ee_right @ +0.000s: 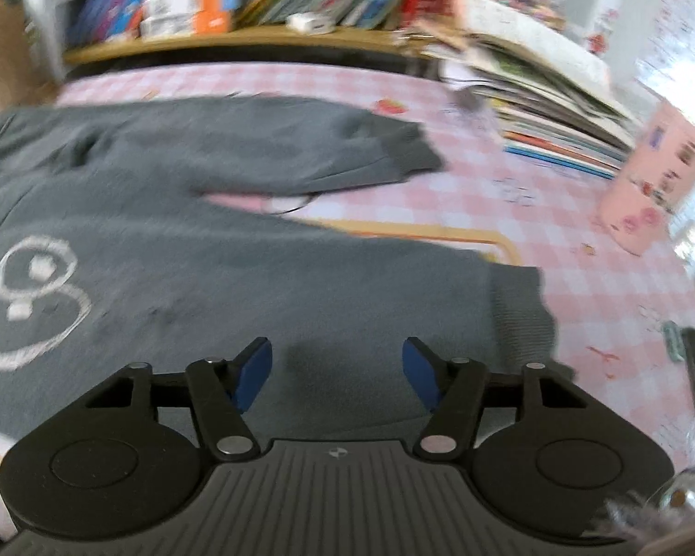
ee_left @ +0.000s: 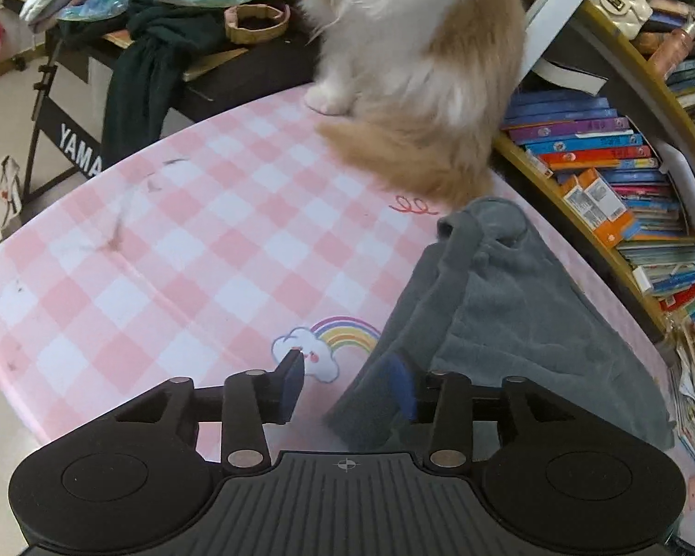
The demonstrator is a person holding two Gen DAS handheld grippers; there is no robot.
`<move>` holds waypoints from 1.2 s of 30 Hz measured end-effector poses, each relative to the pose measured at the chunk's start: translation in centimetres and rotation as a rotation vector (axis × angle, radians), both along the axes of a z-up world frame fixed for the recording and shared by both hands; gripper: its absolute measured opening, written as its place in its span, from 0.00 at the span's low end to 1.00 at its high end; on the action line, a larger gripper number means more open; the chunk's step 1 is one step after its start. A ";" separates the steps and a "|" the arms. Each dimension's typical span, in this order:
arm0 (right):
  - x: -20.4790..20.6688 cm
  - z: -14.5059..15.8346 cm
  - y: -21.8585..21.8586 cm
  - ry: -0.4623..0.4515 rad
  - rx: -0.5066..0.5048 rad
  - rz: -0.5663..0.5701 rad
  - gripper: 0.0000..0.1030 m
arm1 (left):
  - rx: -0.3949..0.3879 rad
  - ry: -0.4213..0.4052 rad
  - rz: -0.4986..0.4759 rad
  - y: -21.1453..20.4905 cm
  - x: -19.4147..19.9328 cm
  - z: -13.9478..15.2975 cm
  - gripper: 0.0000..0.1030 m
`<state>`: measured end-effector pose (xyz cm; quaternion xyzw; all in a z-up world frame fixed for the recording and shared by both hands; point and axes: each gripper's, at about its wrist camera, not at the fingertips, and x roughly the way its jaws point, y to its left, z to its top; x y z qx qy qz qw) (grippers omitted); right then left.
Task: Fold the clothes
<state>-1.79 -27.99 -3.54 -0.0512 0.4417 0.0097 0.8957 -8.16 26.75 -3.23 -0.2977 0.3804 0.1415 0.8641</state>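
Left gripper (ee_left: 347,382), low centre of its view, jaws apart, its right pad tucked against the grey fleece garment (ee_left: 509,324) on the pink-and-white checked table (ee_left: 185,255); fluffy cream-and-ginger cat (ee_left: 417,69) upper centre. Right gripper (ee_right: 336,370) hovers wide open above the same grey garment (ee_right: 231,255), spread flat.

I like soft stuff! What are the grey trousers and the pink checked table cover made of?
The grey trousers with ribbed cuffs look like soft knit fleece or cotton jersey: matte, slightly fuzzy, limp folds. The exact fibre can't be told. The pink-and-white checked table cover looks like smooth printed plastic or coated cloth: it lies flat with a crease line and a faint sheen, though plain fabric is possible.
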 end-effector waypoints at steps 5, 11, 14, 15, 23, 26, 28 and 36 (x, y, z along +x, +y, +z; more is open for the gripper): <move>0.9 -0.9 -3.4 0.080 -0.018 -0.095 0.18 | 0.004 0.011 -0.051 -1.1 1.0 -0.3 0.48; 1.7 -1.0 -5.5 0.078 -0.072 -0.168 0.07 | 0.008 0.028 -0.081 -1.9 1.4 -0.6 0.48; 1.9 -1.2 -4.5 0.069 -0.141 -0.136 0.07 | 0.008 0.031 -0.088 -2.0 1.4 -0.7 0.49; 1.9 -1.2 -4.2 0.065 -0.155 -0.134 0.07 | 0.008 0.031 -0.091 -2.1 1.5 -0.7 0.49; 1.1 0.7 0.4 0.000 -0.048 0.015 0.26 | -0.004 0.042 -0.093 -2.4 1.6 -1.3 0.49; 0.6 1.0 2.5 -0.002 0.020 0.073 0.30 | -0.012 0.044 -0.089 -2.4 1.6 -1.6 0.49; 0.3 1.0 4.0 0.001 0.037 0.118 0.34 | -0.009 0.045 -0.086 -2.5 1.7 -1.6 0.49; 0.3 0.2 6.1 0.045 0.060 0.183 0.43 | -0.017 0.026 -0.080 -2.5 1.0 -1.4 0.48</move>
